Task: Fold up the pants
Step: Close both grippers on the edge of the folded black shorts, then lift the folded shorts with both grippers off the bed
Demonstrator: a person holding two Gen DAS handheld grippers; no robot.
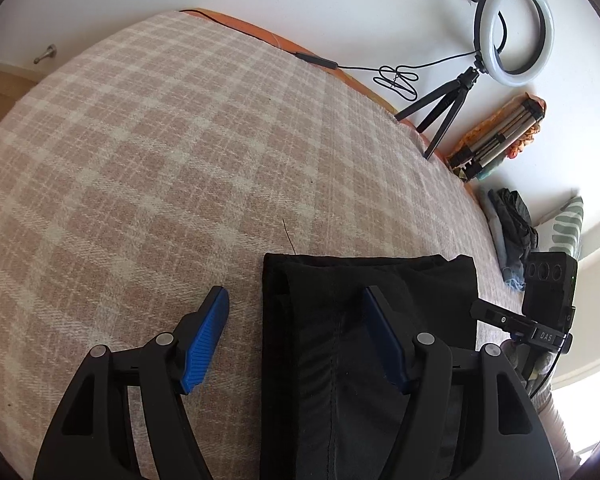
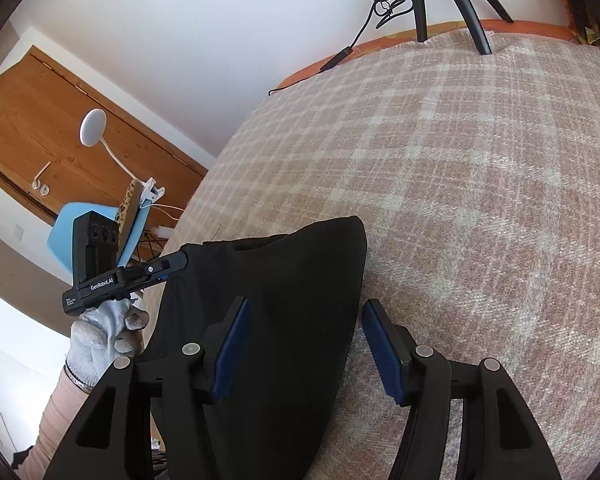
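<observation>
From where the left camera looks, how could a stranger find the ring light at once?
Start at the big checked blanket covering the bed, then follow its far right edge toward the white wall. There a white ring light stands on a small black tripod. It is the only round, hollow thing there; the folded stand beside it lies flat.

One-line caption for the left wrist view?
Open left hand-held gripper straddling folded black fabric pants' edge on plaid bedspread.
</observation>
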